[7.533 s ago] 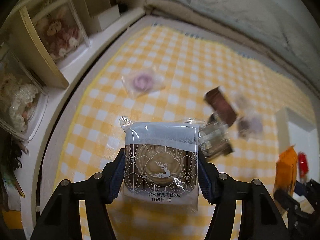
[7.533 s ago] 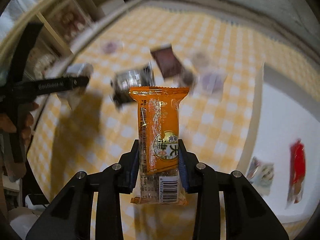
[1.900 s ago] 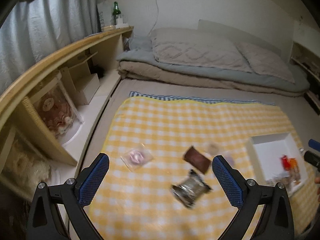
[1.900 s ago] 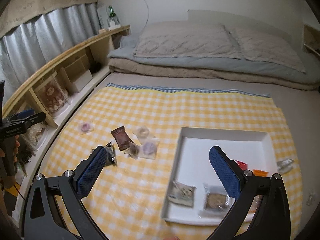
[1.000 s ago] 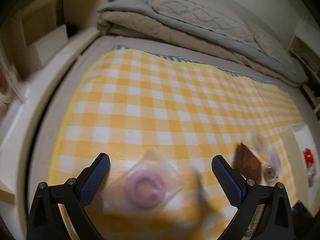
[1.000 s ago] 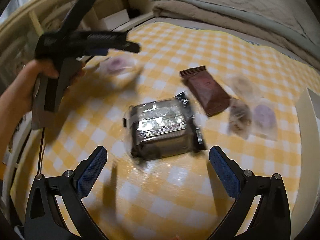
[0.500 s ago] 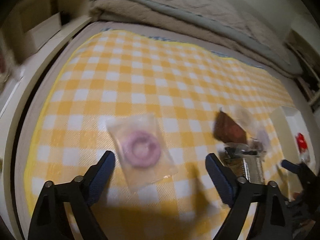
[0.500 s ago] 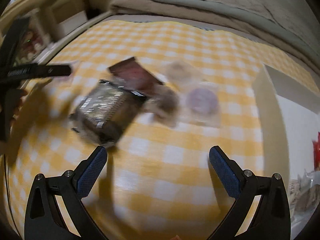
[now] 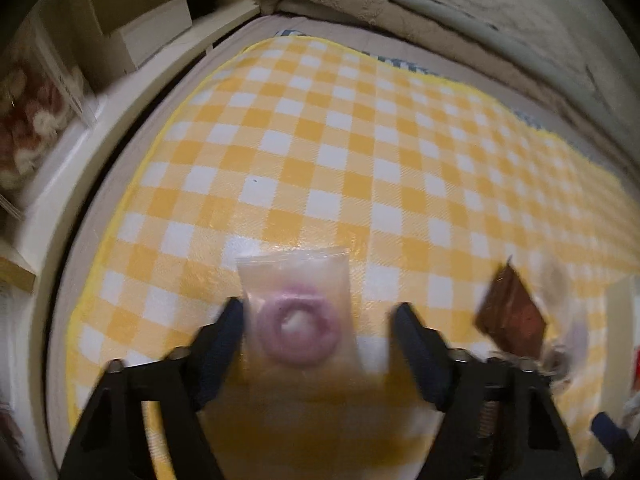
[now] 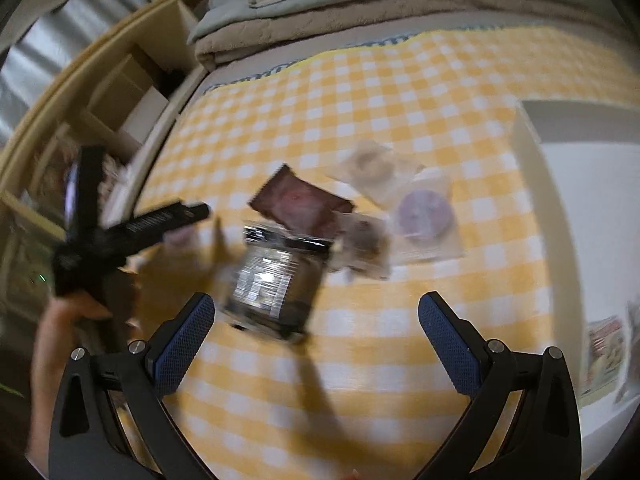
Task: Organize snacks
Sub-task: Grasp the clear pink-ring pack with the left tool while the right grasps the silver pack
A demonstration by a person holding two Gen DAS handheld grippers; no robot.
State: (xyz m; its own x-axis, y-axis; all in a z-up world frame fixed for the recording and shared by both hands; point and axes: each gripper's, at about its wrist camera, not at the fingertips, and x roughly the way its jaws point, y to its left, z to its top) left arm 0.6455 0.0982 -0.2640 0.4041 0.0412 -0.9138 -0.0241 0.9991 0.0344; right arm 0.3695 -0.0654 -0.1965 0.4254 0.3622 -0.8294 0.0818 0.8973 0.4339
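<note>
A clear packet with a pink ring snack [image 9: 298, 332] lies on the yellow checked cloth [image 9: 320, 140]. My left gripper [image 9: 318, 310] reaches down over it with its jaws closing; the left pad is at the packet's edge and the right pad stands clear of it. My right gripper [image 10: 316, 302] is open and hovers just short of a dark silvery packet [image 10: 276, 280]. Beyond that lie a brown packet [image 10: 300, 200], a dark round snack [image 10: 362, 240], a purple round snack in clear wrap [image 10: 426, 212] and a pale ring snack [image 10: 366, 164]. All of it is motion-blurred.
A white tray [image 10: 532, 140] with several snacks in it sits at the right of the cloth. Wooden shelves [image 9: 120, 40] run along the left side, and folded bedding [image 9: 400, 0] lies beyond the cloth. A person's hand [image 10: 52, 332] holds the left gripper.
The left gripper's jaws have narrowed from wide open and moved in over the pink ring packet. The right gripper has rolled and shifted, and the dark silvery packet now sits nearer its left finger.
</note>
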